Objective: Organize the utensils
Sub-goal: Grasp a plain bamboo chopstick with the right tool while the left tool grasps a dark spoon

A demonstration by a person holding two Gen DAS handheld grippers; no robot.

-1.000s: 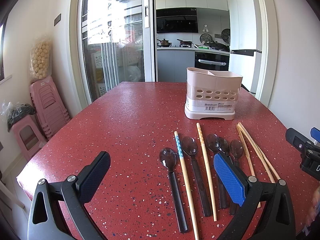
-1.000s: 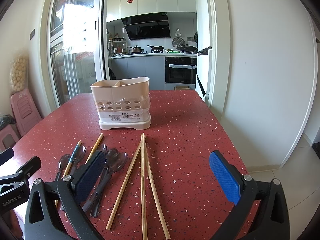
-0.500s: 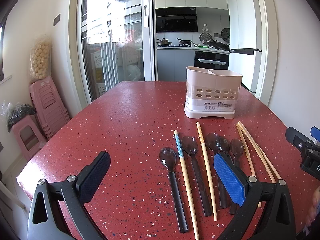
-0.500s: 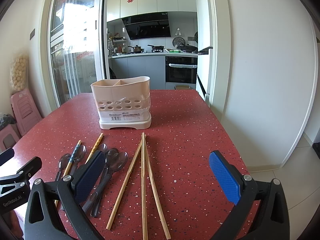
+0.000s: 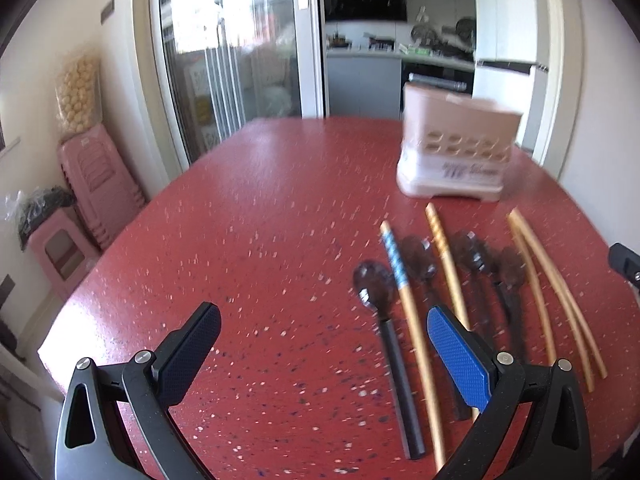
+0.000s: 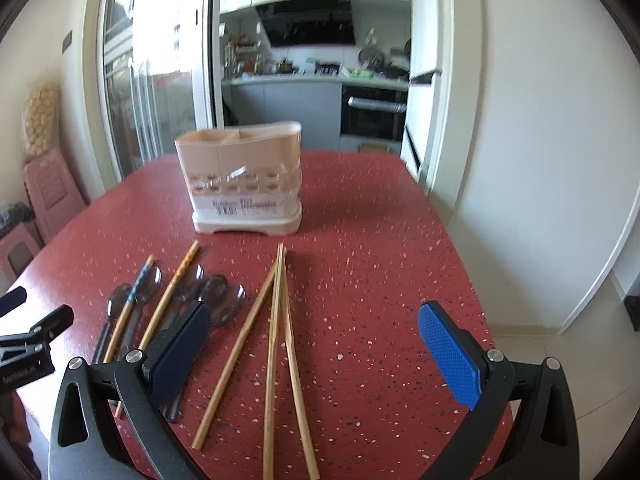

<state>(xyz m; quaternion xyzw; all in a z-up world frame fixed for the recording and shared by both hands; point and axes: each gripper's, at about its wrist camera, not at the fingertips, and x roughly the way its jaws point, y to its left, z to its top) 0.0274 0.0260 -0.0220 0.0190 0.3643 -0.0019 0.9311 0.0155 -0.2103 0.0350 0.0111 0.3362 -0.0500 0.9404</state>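
While both views smear, I hold the left tool [image 5: 324, 346] and right tool [image 6: 314, 340] spread wide and empty above the bench [image 6: 360, 280]. Bare chopsticks [image 6: 276, 320] ahead of the right tool fan and touch, so I might pinch several; dark spoons [image 5: 424, 264] overlap patterned chopsticks [image 5: 404, 292], short of the pink holder [image 6: 244, 184].
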